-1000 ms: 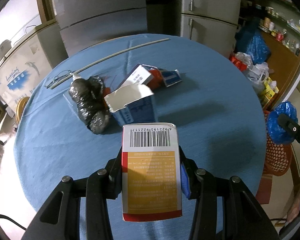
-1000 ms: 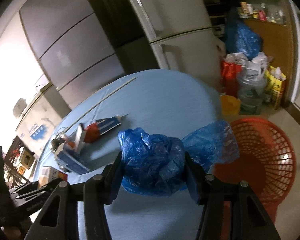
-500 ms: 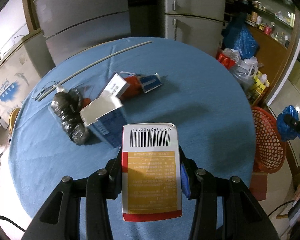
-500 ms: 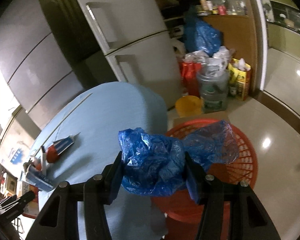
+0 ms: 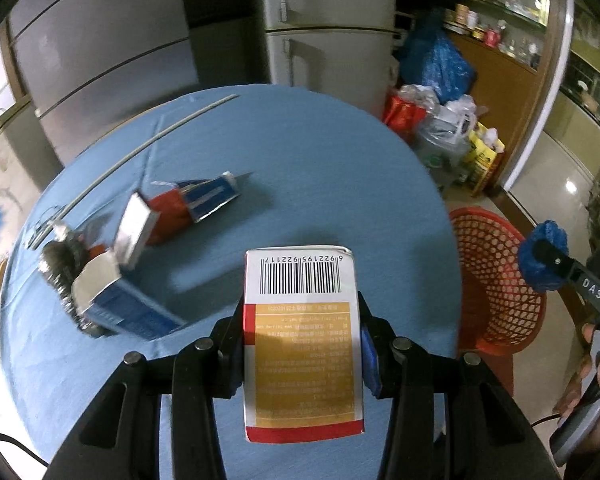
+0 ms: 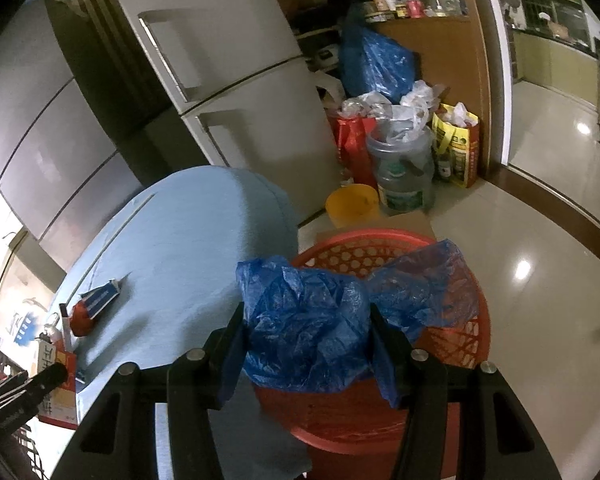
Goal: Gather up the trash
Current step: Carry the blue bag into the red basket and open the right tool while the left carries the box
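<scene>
Crumpled blue plastic bag sits clamped in our right gripper fingers above the red mesh plastic basket; we should centre over its rim before releasing. Left gripper fingers clamp the orange-white cardboard box over the blue worktop.

Dim indoor light — glare on the floor, motion blur (left view), dark fisheye corners.

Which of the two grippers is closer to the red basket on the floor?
The right. The right gripper, clamped on a blue plastic bag, hangs over the red basket. The left gripper, holding a carton, is over the blue table, with the basket off to its right.
</scene>
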